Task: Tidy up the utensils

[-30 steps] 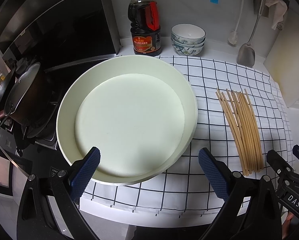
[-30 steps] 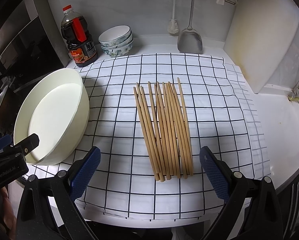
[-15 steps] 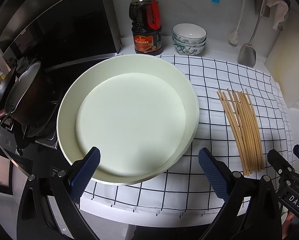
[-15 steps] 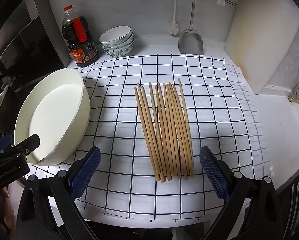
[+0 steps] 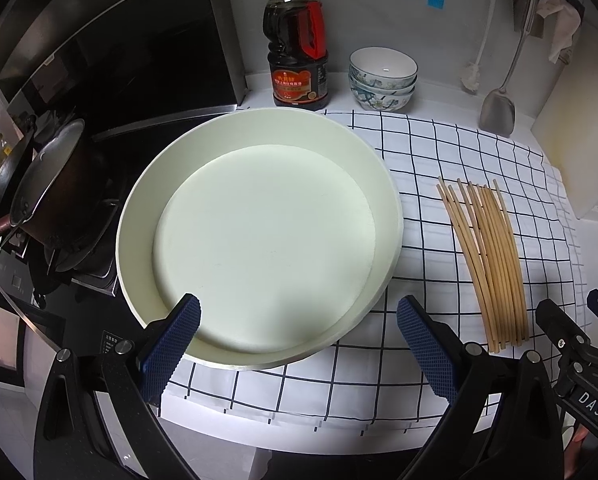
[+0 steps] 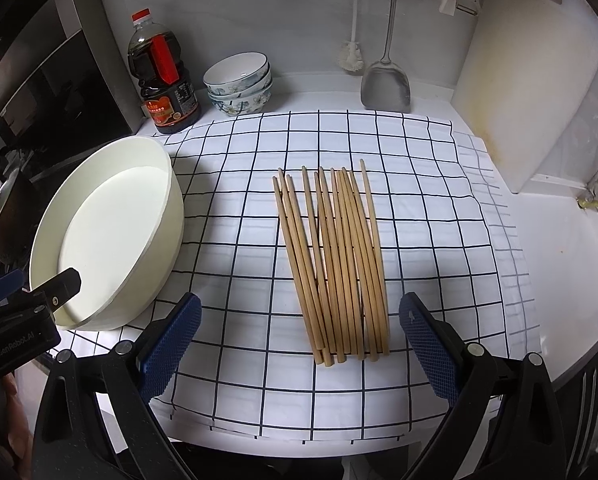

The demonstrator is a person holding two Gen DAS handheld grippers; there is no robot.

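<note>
Chopsticks [image 6: 335, 264]: your whole bundle lies loose on the cloth [image 6: 439, 220], right of the tray [image 5: 391, 216], which holds nothing. Left gripper [image 5: 299, 344] and right gripper [image 6: 299, 344]: jaws wide, empty. Nothing sorted yet.

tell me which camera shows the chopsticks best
The right wrist view: the chopsticks lie centred and whole on the cloth, each stick distinct. The left wrist view catches them only near its right edge, bent by the fisheye.
</note>
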